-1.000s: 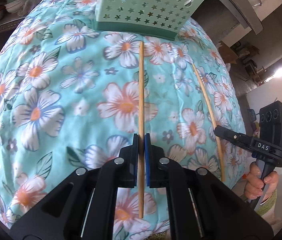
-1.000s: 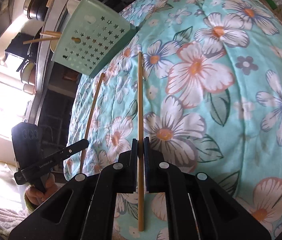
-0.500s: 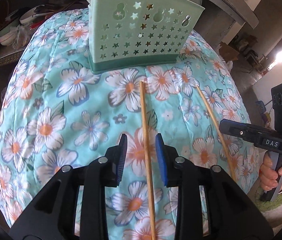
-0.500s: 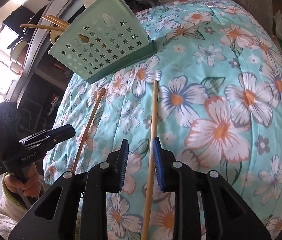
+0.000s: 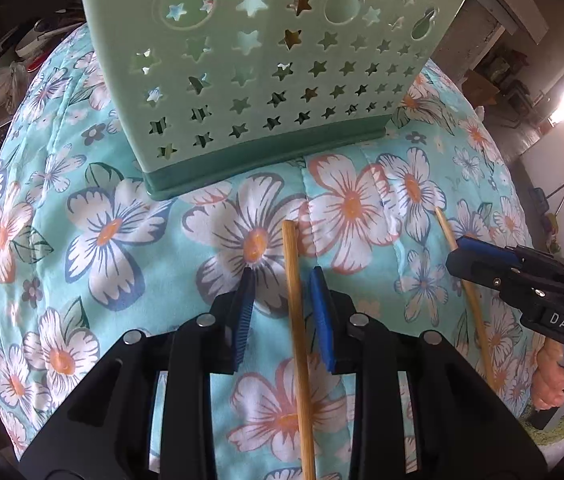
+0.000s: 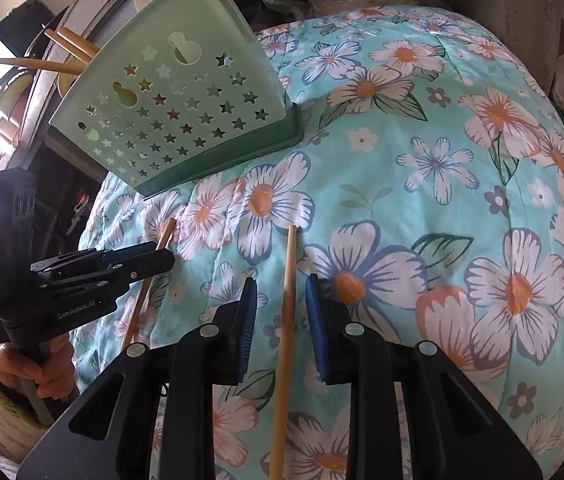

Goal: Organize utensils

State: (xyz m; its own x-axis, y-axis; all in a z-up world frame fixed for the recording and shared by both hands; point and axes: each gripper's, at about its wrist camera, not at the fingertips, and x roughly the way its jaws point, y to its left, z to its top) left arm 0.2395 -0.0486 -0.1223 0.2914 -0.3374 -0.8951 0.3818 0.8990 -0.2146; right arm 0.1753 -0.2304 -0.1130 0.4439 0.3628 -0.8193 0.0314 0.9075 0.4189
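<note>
Two chopsticks lay side by side, well apart, on a floral cloth (image 5: 82,208), their far ends pointing toward a green holder (image 5: 266,72) standing at the far edge of the cloth.

Left gripper (image 5: 283,280): jaws were parted, one blue pad on each side of the left chopstick (image 5: 297,320). The stick ran between the pads and sat nearer the right-hand one; whether it touched that pad could not be told. Nothing was clamped. The stick's far tip lay just short of the holder's dark green base.

Right gripper (image 6: 280,286): jaws were likewise parted, straddling the right chopstick (image 6: 286,300), which lay on the cloth between the pads with a gap visible on both sides. Nothing was held.

In the right wrist view the holder (image 6: 170,116) showed star-shaped cut-outs, and other wooden sticks (image 6: 70,42) projected from its top on the left side. Each gripper appeared in the other's view, low over its own stick.
</note>
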